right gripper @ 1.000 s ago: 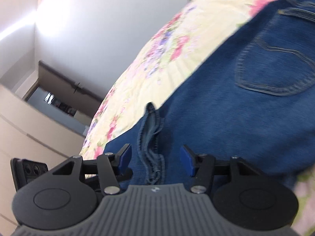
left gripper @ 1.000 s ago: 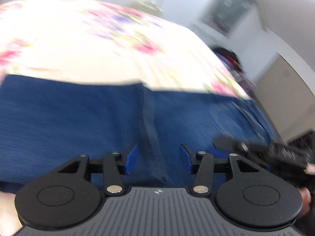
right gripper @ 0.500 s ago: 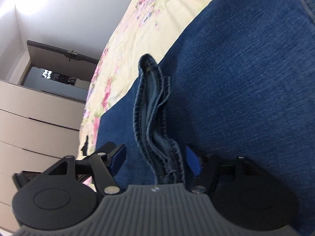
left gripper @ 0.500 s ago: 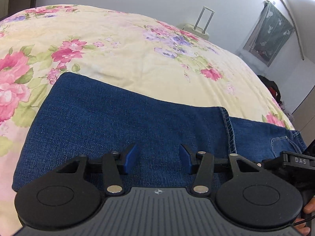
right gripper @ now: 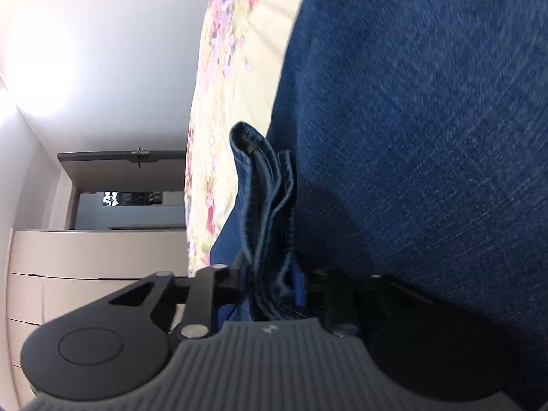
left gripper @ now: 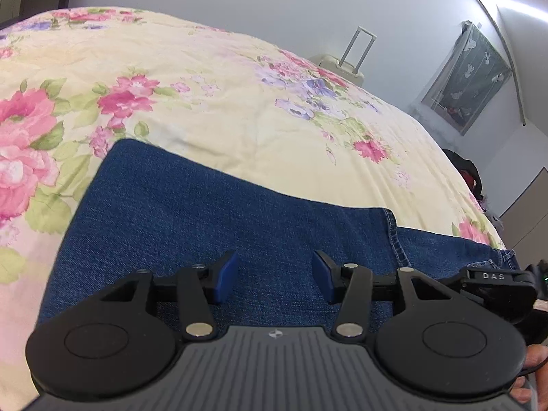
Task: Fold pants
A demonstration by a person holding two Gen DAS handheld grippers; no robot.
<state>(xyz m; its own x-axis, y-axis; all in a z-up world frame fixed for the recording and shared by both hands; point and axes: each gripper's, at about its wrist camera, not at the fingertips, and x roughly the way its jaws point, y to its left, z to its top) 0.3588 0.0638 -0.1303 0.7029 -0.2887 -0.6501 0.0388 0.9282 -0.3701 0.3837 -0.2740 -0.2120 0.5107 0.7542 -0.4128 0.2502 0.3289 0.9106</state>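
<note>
Left wrist: left tool spread about halfway, nothing pinched, above dark blue denim pants flat on floral cream bedspread | Right wrist: right tool closing, pinching bunched pant hem; right pad hidden in shadow, blurred.

In the right wrist view the bunched hem hides the right gripper pads, and the jeans are blurred and run off the frame. In the left wrist view, perhaps a hand is cut off at the corner
</note>
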